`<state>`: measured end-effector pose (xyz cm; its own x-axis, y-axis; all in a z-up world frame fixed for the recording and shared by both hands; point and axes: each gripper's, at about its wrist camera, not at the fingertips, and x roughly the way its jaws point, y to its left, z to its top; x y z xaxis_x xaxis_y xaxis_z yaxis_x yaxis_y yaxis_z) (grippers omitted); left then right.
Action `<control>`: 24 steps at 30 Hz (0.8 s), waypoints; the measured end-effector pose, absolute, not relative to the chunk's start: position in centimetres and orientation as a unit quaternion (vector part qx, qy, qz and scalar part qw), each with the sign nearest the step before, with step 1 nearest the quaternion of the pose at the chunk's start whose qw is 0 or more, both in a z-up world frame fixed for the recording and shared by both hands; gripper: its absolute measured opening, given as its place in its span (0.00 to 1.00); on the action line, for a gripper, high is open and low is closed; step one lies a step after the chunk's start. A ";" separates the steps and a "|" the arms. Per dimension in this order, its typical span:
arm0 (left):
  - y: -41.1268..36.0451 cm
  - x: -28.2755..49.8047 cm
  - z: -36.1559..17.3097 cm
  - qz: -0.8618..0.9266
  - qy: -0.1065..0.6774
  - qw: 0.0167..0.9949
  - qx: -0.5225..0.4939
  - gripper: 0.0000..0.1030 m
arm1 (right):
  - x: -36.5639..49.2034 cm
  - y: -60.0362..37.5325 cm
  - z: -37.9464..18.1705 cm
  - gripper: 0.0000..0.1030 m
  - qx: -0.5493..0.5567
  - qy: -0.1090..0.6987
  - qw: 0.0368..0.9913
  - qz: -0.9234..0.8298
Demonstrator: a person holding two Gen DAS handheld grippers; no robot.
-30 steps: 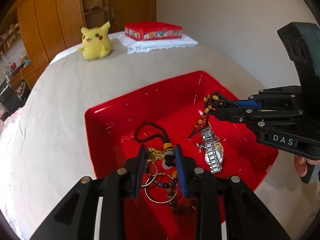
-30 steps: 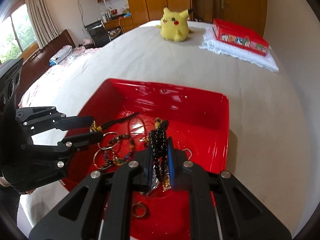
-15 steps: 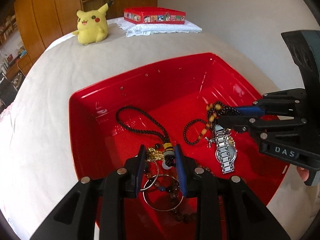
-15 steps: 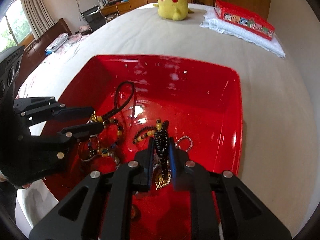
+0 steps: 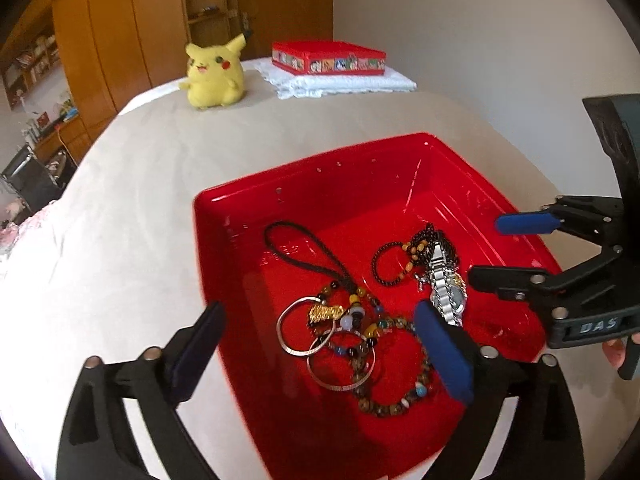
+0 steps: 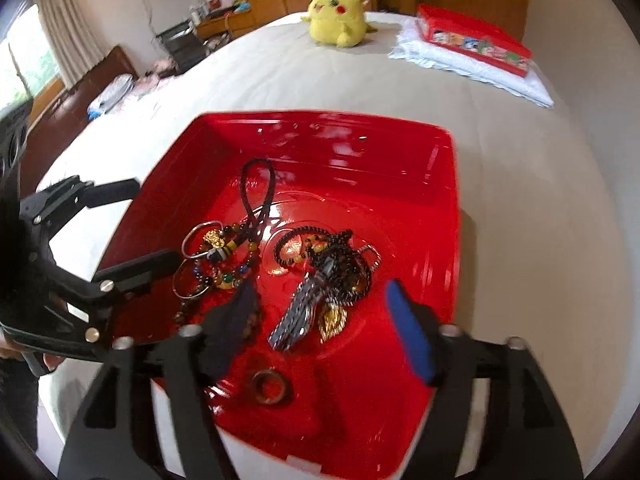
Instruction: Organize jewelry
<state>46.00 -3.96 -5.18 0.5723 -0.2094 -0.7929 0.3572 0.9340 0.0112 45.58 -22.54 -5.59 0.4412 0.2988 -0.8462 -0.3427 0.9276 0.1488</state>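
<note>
Jewelry lies in two heaps on the floor of a red tray (image 5: pixel 320 184) that rests on a pale bedspread (image 5: pixel 120 240).

Left heap: a black cord loop (image 5: pixel 304 248), two silver bangles (image 5: pixel 304 332) overlapping each other, a gold charm (image 5: pixel 325 313) and a string of coloured beads (image 5: pixel 392 396).

Right heap: a silver watch (image 5: pixel 446 294) lying across a black bead strand (image 5: pixel 384 268), with orange beads mixed in.

A brown ring (image 6: pixel 271 387) sits apart from both heaps, near the tray's front edge in the right wrist view.

Left gripper (image 5: pixel 320 344): jaws spread wide, nothing held. One finger is over the bedspread outside the tray wall, the other over the tray floor beside the watch.

Right gripper (image 6: pixel 324 324): jaws spread wide, nothing held, straddling the watch heap from above.

At the far end of the bed stand a yellow plush toy (image 5: pixel 216 74) and a red box (image 5: pixel 328 58) on a folded white cloth (image 5: pixel 344 82).
</note>
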 end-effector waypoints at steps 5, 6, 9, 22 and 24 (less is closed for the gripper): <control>-2.8 42.4 -3.6 -0.154 0.413 0.895 0.074 0.96 | 42.2 -23.3 -3.5 0.87 -0.009 0.465 0.866 0.186; -2.5 41.8 -3.3 -0.153 0.411 0.896 0.072 0.96 | 41.4 -23.4 -3.1 0.88 -0.008 0.457 0.869 0.188; -1.9 39.4 -2.4 -0.141 0.396 0.905 0.070 0.96 | 39.3 -23.3 -2.3 0.89 -0.006 0.442 0.876 0.192; -1.1 30.3 -0.7 -0.074 0.360 0.926 0.091 0.96 | 31.0 -24.0 -0.5 0.97 -0.004 0.408 0.909 0.080; -0.9 29.1 -0.4 -0.076 0.361 0.926 0.084 0.96 | 29.7 -24.7 -0.5 0.97 0.022 0.411 0.907 0.093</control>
